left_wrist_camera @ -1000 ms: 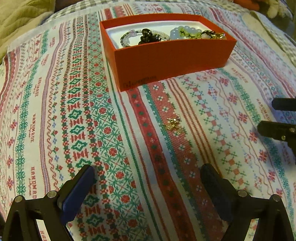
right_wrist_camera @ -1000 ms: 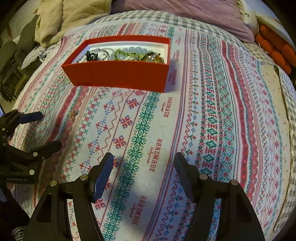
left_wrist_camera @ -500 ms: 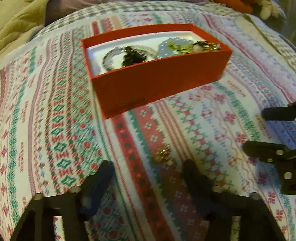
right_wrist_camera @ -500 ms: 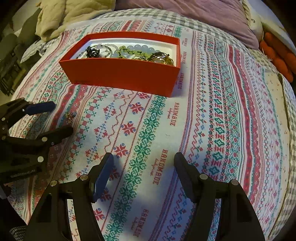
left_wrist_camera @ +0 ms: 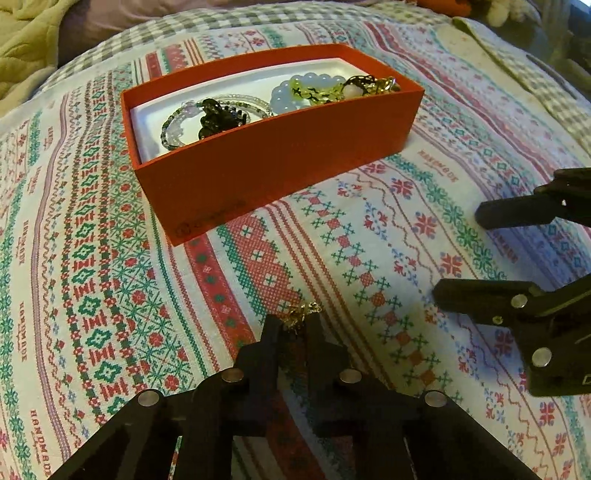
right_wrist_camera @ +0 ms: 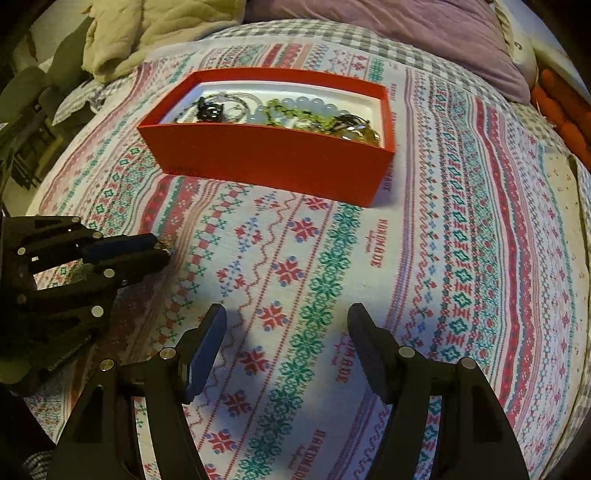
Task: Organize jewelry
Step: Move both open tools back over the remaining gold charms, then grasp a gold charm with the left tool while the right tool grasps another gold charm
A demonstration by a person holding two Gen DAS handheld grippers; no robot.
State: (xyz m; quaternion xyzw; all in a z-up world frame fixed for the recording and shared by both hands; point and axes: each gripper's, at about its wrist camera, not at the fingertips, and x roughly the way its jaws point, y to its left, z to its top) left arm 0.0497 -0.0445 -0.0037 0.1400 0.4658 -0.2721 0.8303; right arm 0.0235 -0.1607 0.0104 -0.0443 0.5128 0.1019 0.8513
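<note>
A red box (left_wrist_camera: 280, 162) sits on the patterned bedspread and holds bead bracelets (left_wrist_camera: 314, 88) and a dark piece (left_wrist_camera: 218, 118); it also shows in the right wrist view (right_wrist_camera: 266, 155). My left gripper (left_wrist_camera: 295, 325) is shut on a small gold jewelry piece (left_wrist_camera: 301, 314) at the cloth, in front of the box. In the right wrist view the left gripper (right_wrist_camera: 159, 251) is at the left with the gold piece (right_wrist_camera: 164, 246) at its tips. My right gripper (right_wrist_camera: 286, 325) is open and empty above the cloth, right of the left one.
A patterned bedspread (right_wrist_camera: 461, 240) covers the bed. A beige blanket (right_wrist_camera: 147, 33) and a purple pillow (right_wrist_camera: 406, 40) lie behind the box. Orange items (right_wrist_camera: 565, 110) lie at the far right edge.
My left gripper moved forward to the gold piece and closed on it. The right gripper drifted slightly closer to the box and stayed open.
</note>
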